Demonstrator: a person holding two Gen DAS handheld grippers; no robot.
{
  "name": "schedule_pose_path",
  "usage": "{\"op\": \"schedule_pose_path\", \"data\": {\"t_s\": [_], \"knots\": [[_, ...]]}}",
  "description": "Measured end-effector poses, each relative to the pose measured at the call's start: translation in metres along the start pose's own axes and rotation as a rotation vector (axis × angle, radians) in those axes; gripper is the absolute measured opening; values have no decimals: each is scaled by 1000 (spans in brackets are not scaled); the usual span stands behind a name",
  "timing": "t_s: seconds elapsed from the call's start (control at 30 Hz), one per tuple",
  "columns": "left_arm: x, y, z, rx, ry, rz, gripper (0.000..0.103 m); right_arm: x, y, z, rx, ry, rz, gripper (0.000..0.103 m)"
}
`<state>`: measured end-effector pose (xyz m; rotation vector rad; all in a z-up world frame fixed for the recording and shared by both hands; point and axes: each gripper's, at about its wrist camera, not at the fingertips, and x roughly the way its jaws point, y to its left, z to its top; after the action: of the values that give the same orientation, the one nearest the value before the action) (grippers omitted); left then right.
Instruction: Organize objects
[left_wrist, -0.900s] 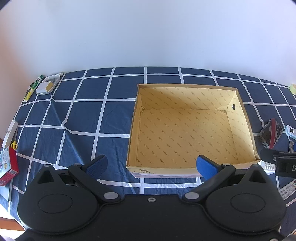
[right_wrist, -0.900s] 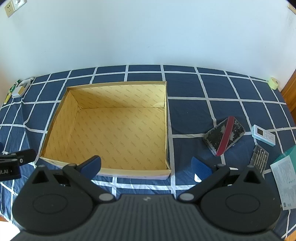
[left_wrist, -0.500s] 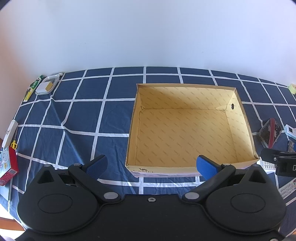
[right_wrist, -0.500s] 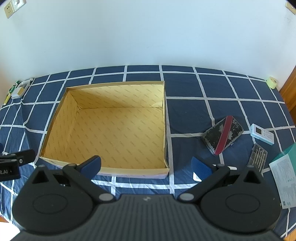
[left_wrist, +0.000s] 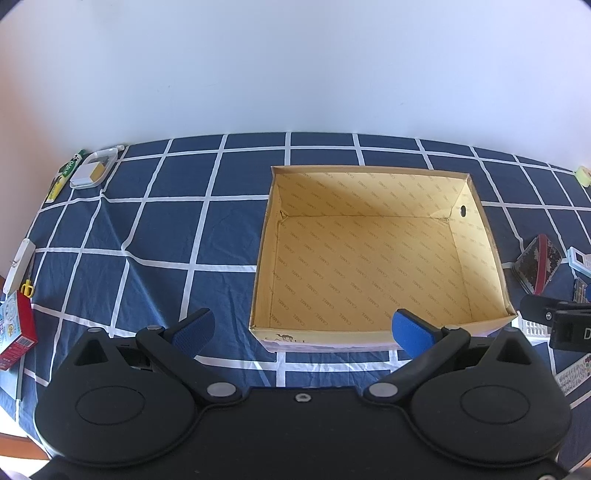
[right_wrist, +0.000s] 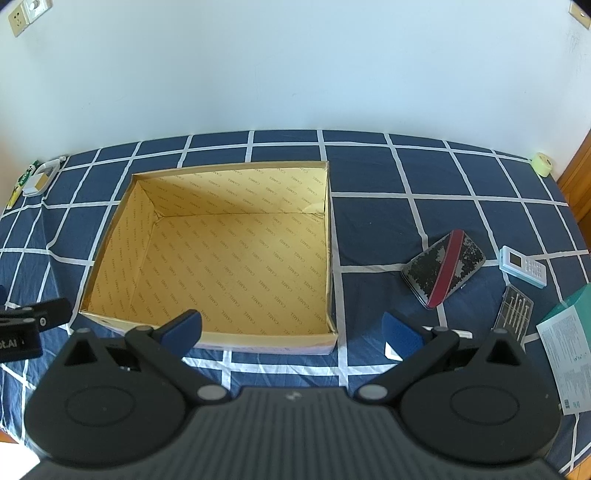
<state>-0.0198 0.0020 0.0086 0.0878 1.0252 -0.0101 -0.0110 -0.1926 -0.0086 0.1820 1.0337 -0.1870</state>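
An empty open cardboard box (left_wrist: 380, 254) (right_wrist: 229, 254) with a yellow printed lining sits mid-table on the blue checked cloth. My left gripper (left_wrist: 303, 330) hangs open above the box's near wall with nothing between its blue pads. My right gripper (right_wrist: 291, 328) is also open and empty, over the box's near right corner. Right of the box lie a black speckled case with a red band (right_wrist: 443, 267), a small white-blue remote (right_wrist: 522, 266) and a clear case of metal tools (right_wrist: 515, 312). At the far left lie a white tray (left_wrist: 90, 171) and a green tube (left_wrist: 64, 175).
A red-and-white carton (left_wrist: 16, 334), a white bar (left_wrist: 18, 264) and yellow-handled scissors (left_wrist: 26, 288) lie at the left edge. A teal leaflet box (right_wrist: 570, 354) lies at the right edge, a tape roll (right_wrist: 541, 163) at the far right corner. A white wall stands behind.
Both views have drifted slightly; the box and the objects on the right sit a little lower left in the right wrist view. Both grippers stay open and empty.
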Motion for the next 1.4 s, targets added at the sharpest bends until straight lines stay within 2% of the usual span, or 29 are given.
{"op": "schedule_pose_path", "data": {"t_s": [1.4], "knots": [[-2, 5, 0, 1, 2, -5, 103, 0, 2, -1, -2, -4, 0, 103]]}}
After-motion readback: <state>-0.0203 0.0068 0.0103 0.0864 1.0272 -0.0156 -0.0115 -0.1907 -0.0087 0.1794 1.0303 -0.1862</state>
